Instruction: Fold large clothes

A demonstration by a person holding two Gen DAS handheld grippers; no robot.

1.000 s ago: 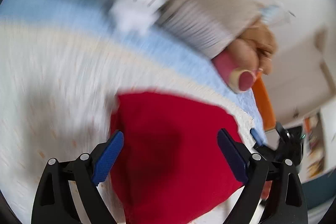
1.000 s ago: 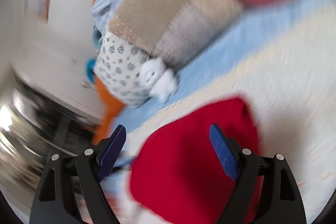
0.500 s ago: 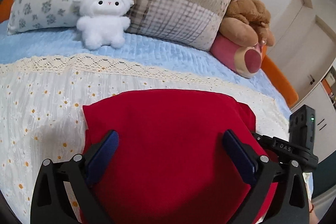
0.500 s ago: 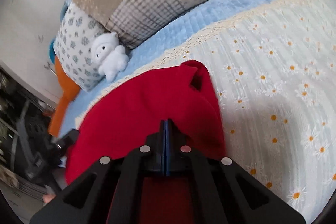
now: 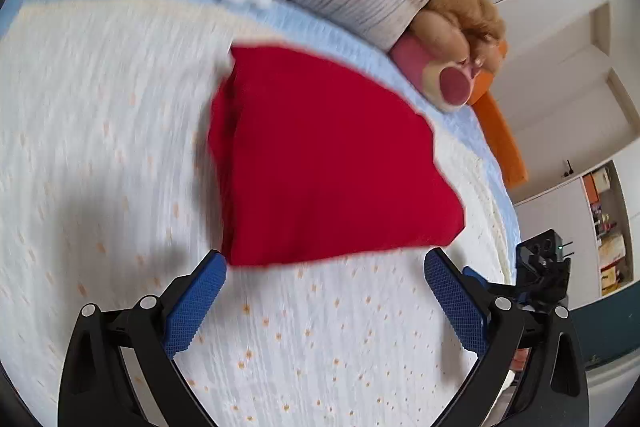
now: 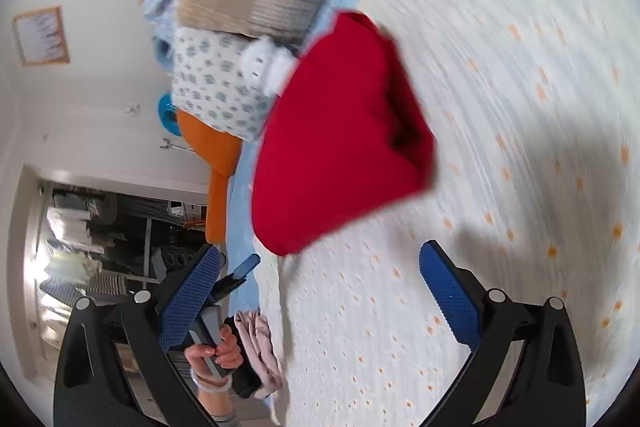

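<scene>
Red garment (image 5: 328,155): folded, lying on the daisy-print bedspread (image 5: 320,347) toward the pillow end of the bed. Left gripper (image 5: 324,303): jaws spread, empty. Right gripper (image 6: 320,291): jaws opening, nothing between them. Risk: the loose bulging fold may spring open once unsupported.

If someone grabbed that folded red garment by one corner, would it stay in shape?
Probably not. The red garment looks like soft layered cloth with rounded, puffy edges, so it would likely droop and unfold. It seems light, and on the textured bedspread a push would likely bunch it.
</scene>
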